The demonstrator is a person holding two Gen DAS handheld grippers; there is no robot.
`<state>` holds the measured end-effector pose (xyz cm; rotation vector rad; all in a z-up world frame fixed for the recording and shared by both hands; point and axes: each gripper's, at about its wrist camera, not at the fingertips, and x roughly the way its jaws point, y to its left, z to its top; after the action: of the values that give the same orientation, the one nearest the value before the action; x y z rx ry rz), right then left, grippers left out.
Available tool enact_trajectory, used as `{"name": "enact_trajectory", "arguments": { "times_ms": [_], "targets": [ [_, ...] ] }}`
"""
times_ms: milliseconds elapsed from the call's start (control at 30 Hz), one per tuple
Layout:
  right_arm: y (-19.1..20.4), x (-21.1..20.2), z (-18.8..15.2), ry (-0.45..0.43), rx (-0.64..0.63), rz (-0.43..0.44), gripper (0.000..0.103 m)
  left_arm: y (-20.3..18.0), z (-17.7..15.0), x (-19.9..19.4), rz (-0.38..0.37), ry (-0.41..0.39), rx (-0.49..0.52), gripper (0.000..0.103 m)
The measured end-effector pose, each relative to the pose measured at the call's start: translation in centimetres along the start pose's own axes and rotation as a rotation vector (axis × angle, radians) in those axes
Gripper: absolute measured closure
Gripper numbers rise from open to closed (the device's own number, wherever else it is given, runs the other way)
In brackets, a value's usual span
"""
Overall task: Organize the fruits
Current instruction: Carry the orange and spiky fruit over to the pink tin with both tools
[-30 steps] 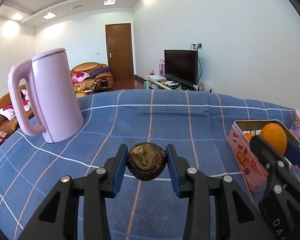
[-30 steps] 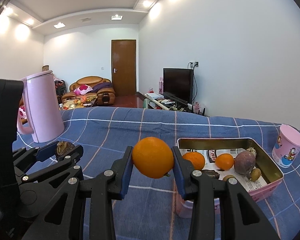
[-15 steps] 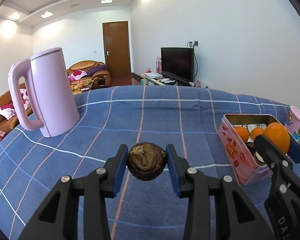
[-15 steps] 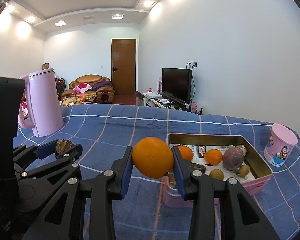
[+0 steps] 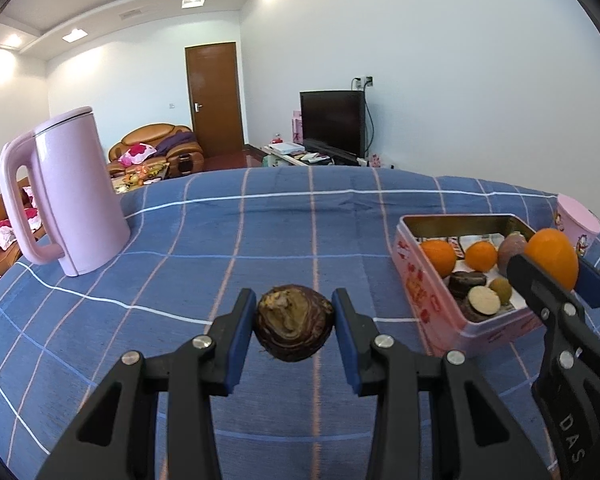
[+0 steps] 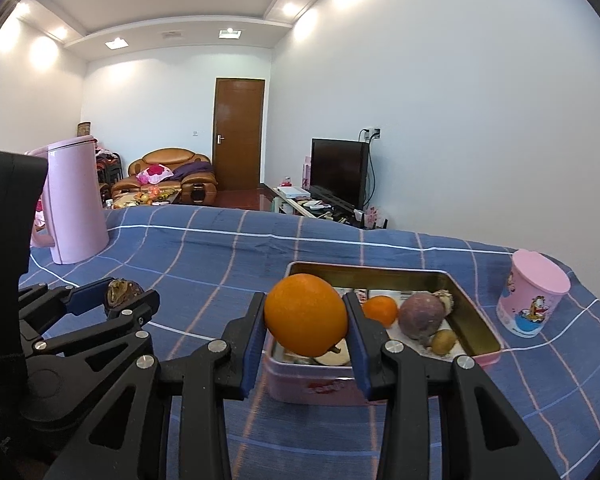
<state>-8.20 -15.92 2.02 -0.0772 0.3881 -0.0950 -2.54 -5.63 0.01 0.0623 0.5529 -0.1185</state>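
The left claw (image 5: pixel 294 330) was clenched on a brown fruit (image 5: pixel 293 328) above the table (image 5: pixel 260 240), the pink tin (image 5: pixel 432 300) well to its right. The right claw (image 6: pixel 306 322), gripping an orange (image 6: pixel 306 314), hung over the tin's near-left corner and was nearer.

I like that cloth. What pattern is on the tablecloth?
The tablecloth is blue with a grid of thin white and pinkish lines, clearest in the left wrist view.
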Motion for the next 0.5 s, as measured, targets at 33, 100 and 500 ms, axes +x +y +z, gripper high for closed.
{"name": "enact_trajectory", "arguments": {
  "times_ms": [33,100,500],
  "targets": [
    [-0.3,0.0,0.0,0.000,-0.001,-0.004,0.063,-0.2,0.0,0.0,-0.002,0.002,0.001,0.062],
    [-1.1,-0.1,-0.1,-0.001,0.001,-0.013,0.063,-0.7,0.0,0.1,-0.011,0.006,0.000,0.062],
    [-5.9,0.1,-0.3,0.007,0.025,-0.086,0.063,-3.7,0.1,-0.2,-0.061,0.001,0.021,0.062]
  ]
}}
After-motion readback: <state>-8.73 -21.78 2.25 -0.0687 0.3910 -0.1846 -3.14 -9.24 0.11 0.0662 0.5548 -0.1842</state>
